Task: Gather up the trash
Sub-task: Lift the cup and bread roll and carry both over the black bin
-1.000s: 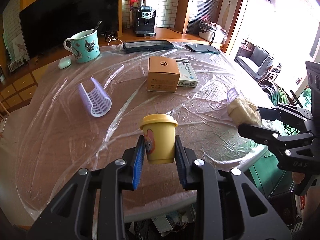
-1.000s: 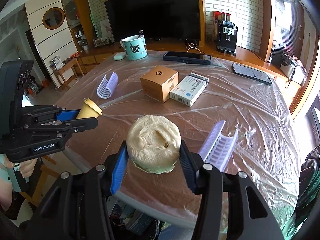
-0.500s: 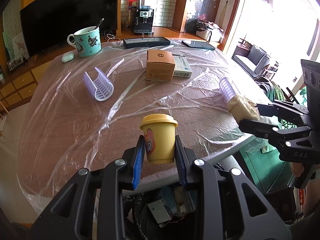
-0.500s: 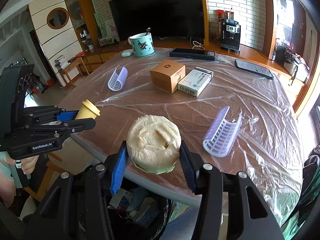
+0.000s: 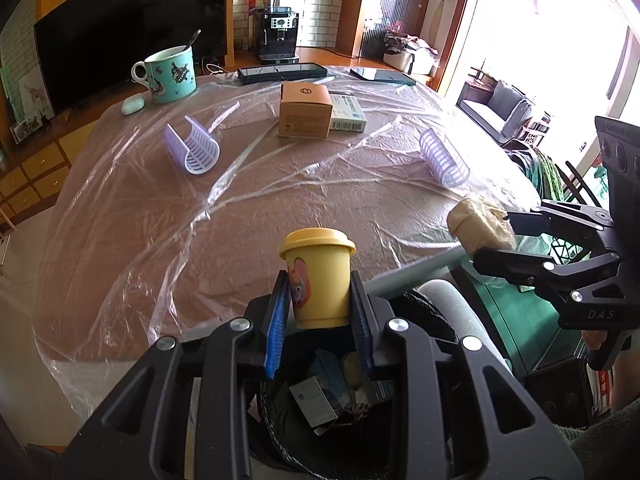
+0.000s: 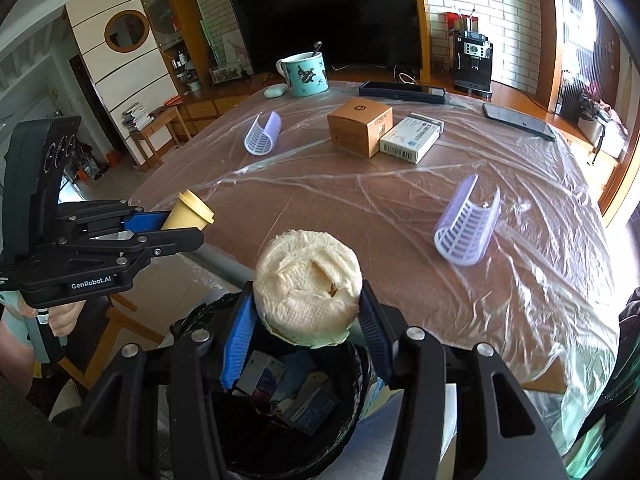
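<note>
L gripper [image 5: 319,312] clamped on yellow lidded cup [image 5: 318,276], upright, held over black trash bin [image 6: 288,432] just off the table edge. R gripper [image 6: 306,332] clamped on cream tissue wad [image 6: 308,284], also above the bin; bin holds small cartons and wrappers.

Surface: round table [image 5: 120,248] w/ clear plastic sheet. On it: teal mug [image 5: 170,74] w/ spoon at 11 o'clock, white earbud case [image 5: 132,104] beside it, brown box [image 5: 305,110] touching white carton [image 5: 347,112] near 12, two lilac slotted half-tubes [image 5: 192,148] at 10 and 2, two dark tablets at far rim.

Room: black TV [image 6: 328,12], brick wall, coffee machine [image 6: 474,60].

Views differ: L wrist view shows sofa [image 5: 496,108] by bright window at 3; R wrist view shows round mirror [image 6: 127,30], side table w/ magazines and a hand [image 6: 60,320] on L gripper's handle.
</note>
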